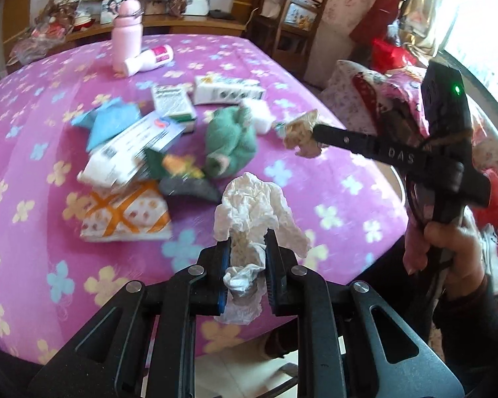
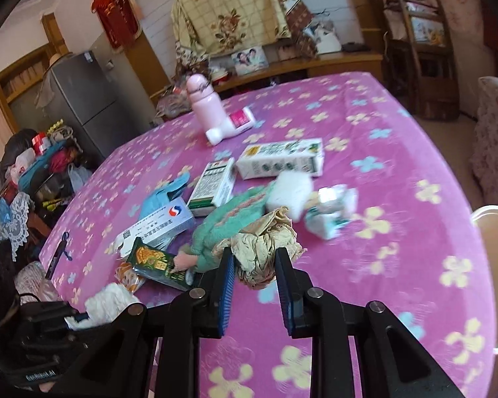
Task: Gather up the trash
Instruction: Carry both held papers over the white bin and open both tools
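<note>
My left gripper is shut on a crumpled white tissue and holds it above the near edge of the pink flowered table. The tissue and left gripper also show at the lower left of the right wrist view. My right gripper is shut on a crumpled beige paper wad, held over the table. In the left wrist view that wad sits at the tip of the right gripper's black fingers, to the right of the pile.
A pile lies mid-table: medicine boxes, a long white carton, a green cloth, a blue cloth, a green snack packet, a white wrapper. A pink bottle stands at the back. A pale bin rim shows at right.
</note>
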The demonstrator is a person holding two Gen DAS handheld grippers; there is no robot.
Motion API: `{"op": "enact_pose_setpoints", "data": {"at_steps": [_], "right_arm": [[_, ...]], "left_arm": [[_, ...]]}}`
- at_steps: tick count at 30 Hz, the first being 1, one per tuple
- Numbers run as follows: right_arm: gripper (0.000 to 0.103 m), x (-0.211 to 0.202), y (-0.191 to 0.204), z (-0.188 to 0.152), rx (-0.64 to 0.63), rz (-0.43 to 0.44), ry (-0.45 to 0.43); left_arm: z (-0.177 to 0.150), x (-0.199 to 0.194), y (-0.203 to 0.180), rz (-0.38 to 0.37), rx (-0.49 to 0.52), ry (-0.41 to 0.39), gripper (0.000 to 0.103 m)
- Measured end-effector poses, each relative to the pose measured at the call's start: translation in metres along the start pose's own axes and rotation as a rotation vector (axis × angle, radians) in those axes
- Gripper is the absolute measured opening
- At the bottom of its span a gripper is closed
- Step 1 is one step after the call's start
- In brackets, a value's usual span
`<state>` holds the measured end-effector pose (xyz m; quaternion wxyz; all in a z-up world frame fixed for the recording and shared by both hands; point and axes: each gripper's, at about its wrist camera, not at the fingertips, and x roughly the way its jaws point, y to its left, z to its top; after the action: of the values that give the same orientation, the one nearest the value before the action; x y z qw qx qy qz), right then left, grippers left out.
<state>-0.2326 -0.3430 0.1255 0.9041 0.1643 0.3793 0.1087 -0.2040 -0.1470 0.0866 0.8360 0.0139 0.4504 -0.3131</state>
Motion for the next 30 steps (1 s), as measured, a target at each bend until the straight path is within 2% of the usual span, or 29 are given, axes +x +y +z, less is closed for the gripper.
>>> {"op": "enact_pose_setpoints", "data": {"at_steps": [7,17,24,30], "right_arm": [[0.023,-0.048,-0.043,-0.001,0.045,-0.096,-0.055],[0.023,-0.109,-0.164,-0.015,0.212,-0.314,-0.070],[0.023,-0.124,-0.231,-0.035,0.304,-0.411,-0.041],[0.023,-0.122,-0.273,-0.046,0.369,-0.438,-0.029]], "left_arm": [[0.031,0.015,-0.047,-0.027,0.080,-0.007,0.015],[0.078,0.073,-0.144,-0.088,0.204,0.019,0.016],[0.101,0.127,-0.203,-0.124,0.234,0.070,0.016],[0.118,0.167,-0.241,-0.142,0.251,0.076,0.016]]}}
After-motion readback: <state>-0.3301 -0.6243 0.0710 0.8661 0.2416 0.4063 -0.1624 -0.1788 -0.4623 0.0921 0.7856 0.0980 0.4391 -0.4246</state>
